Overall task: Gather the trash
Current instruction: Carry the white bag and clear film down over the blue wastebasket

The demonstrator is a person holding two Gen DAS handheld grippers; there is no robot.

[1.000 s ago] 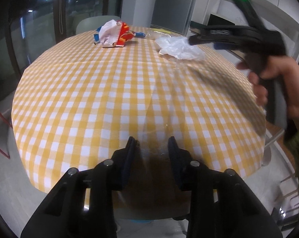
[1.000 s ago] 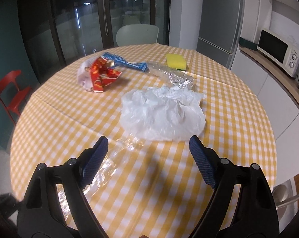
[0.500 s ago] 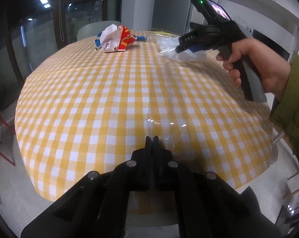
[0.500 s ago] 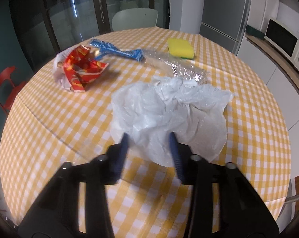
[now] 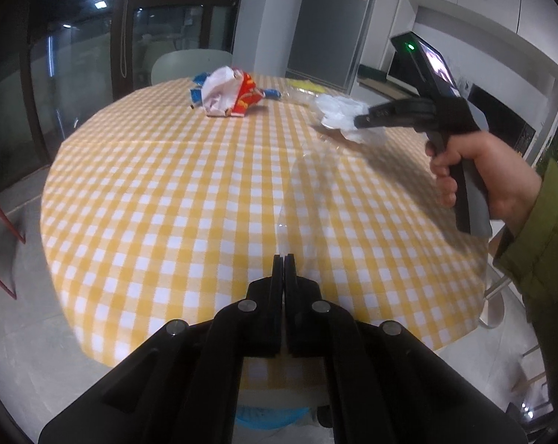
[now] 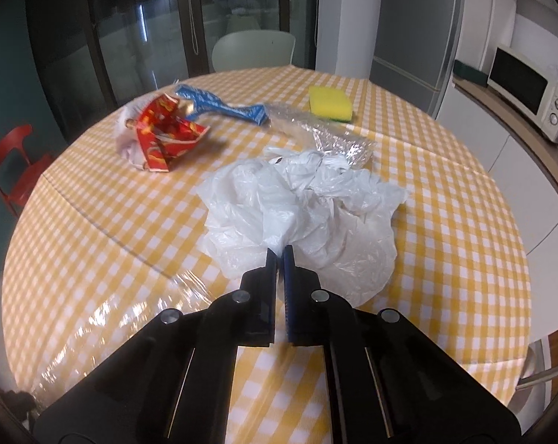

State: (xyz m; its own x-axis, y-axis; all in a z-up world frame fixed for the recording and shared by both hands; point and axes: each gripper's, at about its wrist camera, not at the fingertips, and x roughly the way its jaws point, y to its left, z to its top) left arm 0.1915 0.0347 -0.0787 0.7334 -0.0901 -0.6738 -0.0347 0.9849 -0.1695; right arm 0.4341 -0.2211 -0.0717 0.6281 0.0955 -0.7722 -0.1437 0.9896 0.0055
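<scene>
Left gripper (image 5: pixel 283 259): jaws pressed together on a clear plastic film (image 5: pixel 308 199) that runs from its tips toward 1 o'clock over the table (image 5: pixel 160 192).
Right gripper (image 6: pixel 280 253): jaws have just closed, pinching the near edge of the white plastic bag (image 6: pixel 297 203).
Red wrapper (image 6: pixel 164 133): at 10 o'clock from the bag, well apart.
Blue wrapper (image 6: pixel 219 105): just behind the red one.
Yellow sponge (image 6: pixel 330 105): at 1 o'clock, far side.

Round table (image 6: pixel 464 244), plastic bag (image 6: pixel 301 214) at its middle, snack wrappers (image 6: pixel 164 133) far left, sponge (image 6: pixel 330 105) far right — chair (image 6: pixel 253 50) behind
</scene>
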